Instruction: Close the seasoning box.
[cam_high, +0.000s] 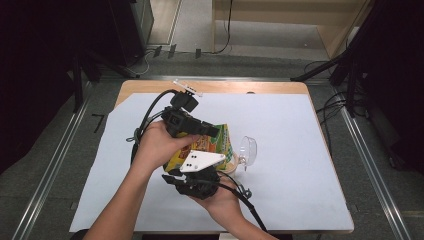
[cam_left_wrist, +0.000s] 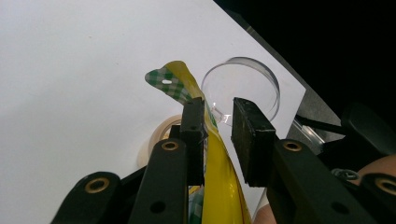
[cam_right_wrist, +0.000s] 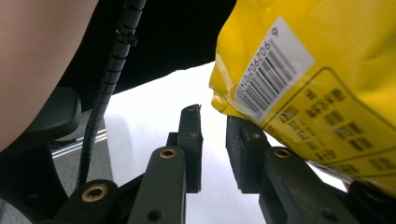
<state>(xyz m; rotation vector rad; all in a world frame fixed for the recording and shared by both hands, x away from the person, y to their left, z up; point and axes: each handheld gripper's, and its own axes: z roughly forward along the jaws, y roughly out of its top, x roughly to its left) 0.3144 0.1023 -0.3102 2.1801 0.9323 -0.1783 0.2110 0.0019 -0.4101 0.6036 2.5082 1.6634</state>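
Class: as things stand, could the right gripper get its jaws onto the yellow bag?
Probably yes. The right gripper has open jaws, and the yellow bag hangs just above and beside them, with nothing between.

1. You have a white sheet (cam_high: 300, 150) covering most of the wooden table (cam_high: 150, 86), whose bare edge shows along the far side
2. A small white strip-like part (cam_high: 188, 87) lies at the sheet's far edge; what it is cannot be told
3. Grey floor (cam_high: 50, 160) with metal rails (cam_high: 372, 165) flanks the table
4. Dark cables (cam_high: 330, 107) trail on the floor at your right
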